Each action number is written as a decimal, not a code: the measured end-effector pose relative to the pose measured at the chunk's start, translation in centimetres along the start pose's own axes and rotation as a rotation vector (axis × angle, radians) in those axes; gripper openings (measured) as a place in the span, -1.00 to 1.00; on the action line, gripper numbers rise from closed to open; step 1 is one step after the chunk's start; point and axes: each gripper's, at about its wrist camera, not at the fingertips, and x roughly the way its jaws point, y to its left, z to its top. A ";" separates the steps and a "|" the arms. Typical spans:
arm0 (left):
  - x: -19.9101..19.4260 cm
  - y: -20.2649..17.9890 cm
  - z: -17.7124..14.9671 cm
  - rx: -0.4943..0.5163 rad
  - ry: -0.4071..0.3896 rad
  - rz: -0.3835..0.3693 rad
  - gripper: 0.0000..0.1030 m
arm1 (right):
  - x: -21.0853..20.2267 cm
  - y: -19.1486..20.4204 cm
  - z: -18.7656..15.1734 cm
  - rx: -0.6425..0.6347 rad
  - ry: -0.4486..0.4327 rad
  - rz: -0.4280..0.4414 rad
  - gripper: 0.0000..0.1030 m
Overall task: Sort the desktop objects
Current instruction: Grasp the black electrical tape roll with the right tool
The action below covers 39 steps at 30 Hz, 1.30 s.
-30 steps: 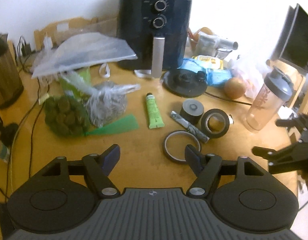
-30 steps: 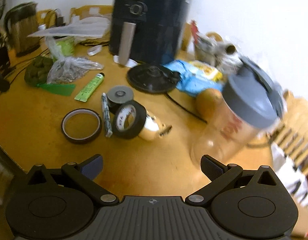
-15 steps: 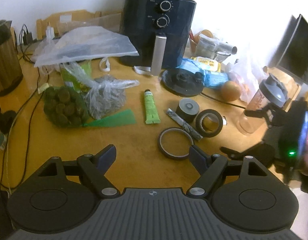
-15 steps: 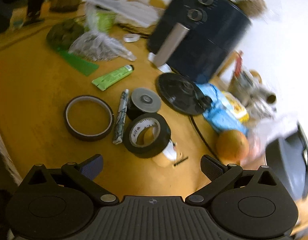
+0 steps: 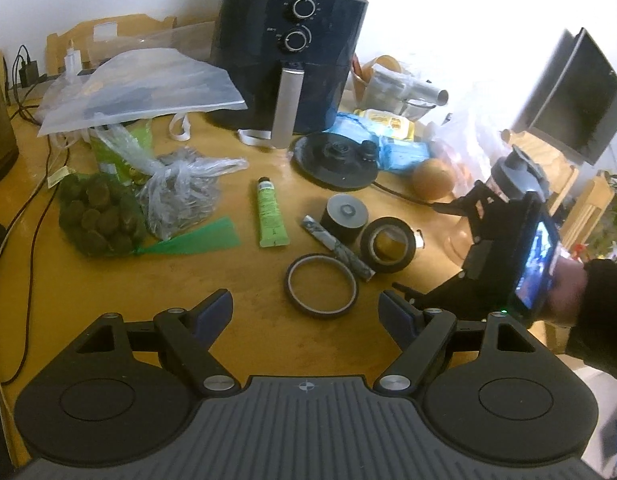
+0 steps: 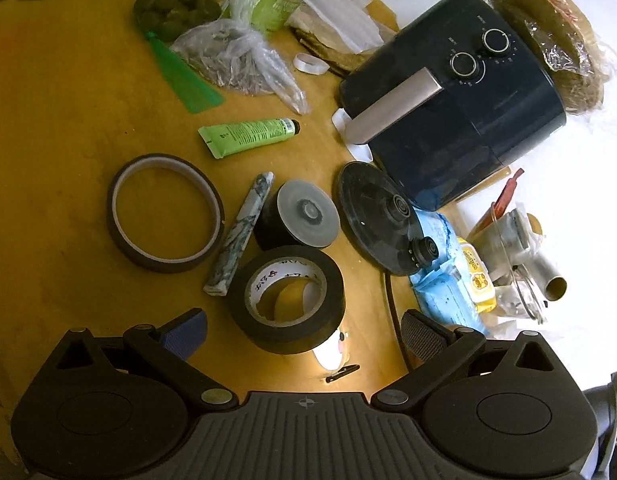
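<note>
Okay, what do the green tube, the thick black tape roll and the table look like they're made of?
Green tube: probably soft plastic, matte, with a crimped flat end and a small black cap. Thick black tape roll: looks like glossy vinyl tape wound on a printed white core, likely cardboard. Table: seemingly wood or wood veneer, with a warm yellowish, lightly sheened surface; grain is hard to make out.

Glossy black tape roll [image 6: 291, 299], wooden table [image 6: 68, 120].

Right gripper [image 6: 304, 330] now nearer black tape roll [image 6: 290, 299]
</note>
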 end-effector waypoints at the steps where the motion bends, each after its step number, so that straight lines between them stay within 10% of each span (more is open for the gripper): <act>1: -0.1 -0.1 0.0 0.001 -0.002 -0.002 0.56 | 0.2 0.0 0.0 -0.009 0.002 -0.004 0.98; 31: -0.1 2.2 -0.6 -0.062 0.013 -0.075 0.56 | 3.0 1.9 1.1 -0.181 0.005 0.019 0.46; 39: -0.1 2.1 -0.9 -0.060 0.040 -0.094 0.56 | 0.5 0.3 0.6 -0.033 -0.027 0.040 0.45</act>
